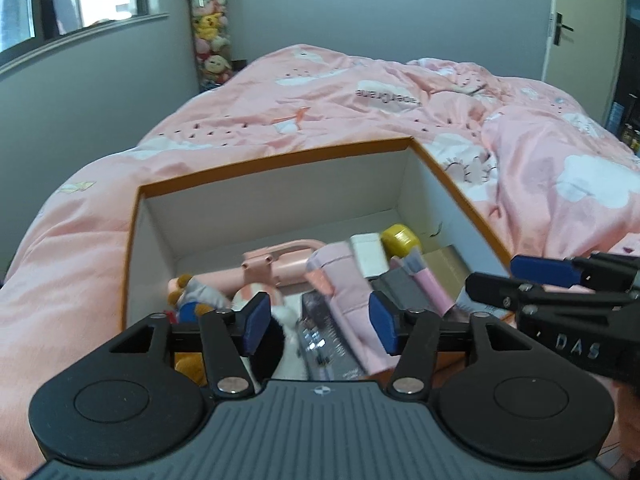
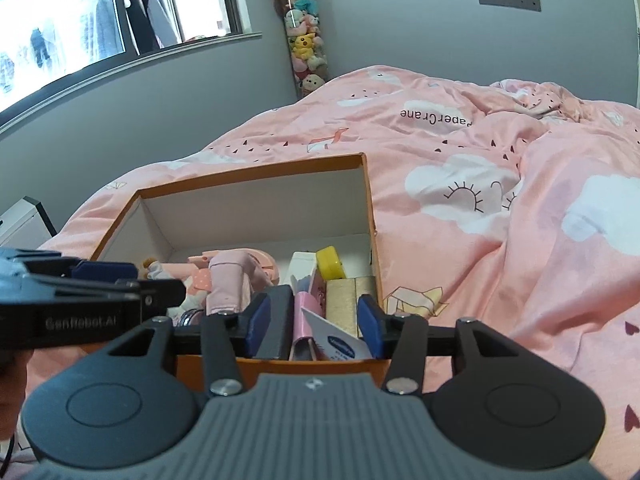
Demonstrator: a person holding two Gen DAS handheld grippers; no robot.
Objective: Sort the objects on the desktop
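While the orange-rimmed white cardboard box (image 2: 256,208) sits on the soft pink quilt (image 2: 500,240), it could tip if pressed at its near wall. Left gripper (image 1: 320,322) and right gripper (image 2: 312,326) hover over it, jaws apart, nothing between the pads. Yellow round tin (image 2: 331,263) lies beyond, inside the box.

We see an orange box (image 2: 248,178) with white inner walls sitting on a pink bedcover (image 2: 500,208) printed with white clouds, small dark triangles and line-drawn suns. Inside we make out a yellow round lid (image 2: 331,263), a pink folded pouch (image 2: 230,280) and a gold-coloured block (image 2: 349,300). Our tongs are black with blue pads (image 2: 259,326).
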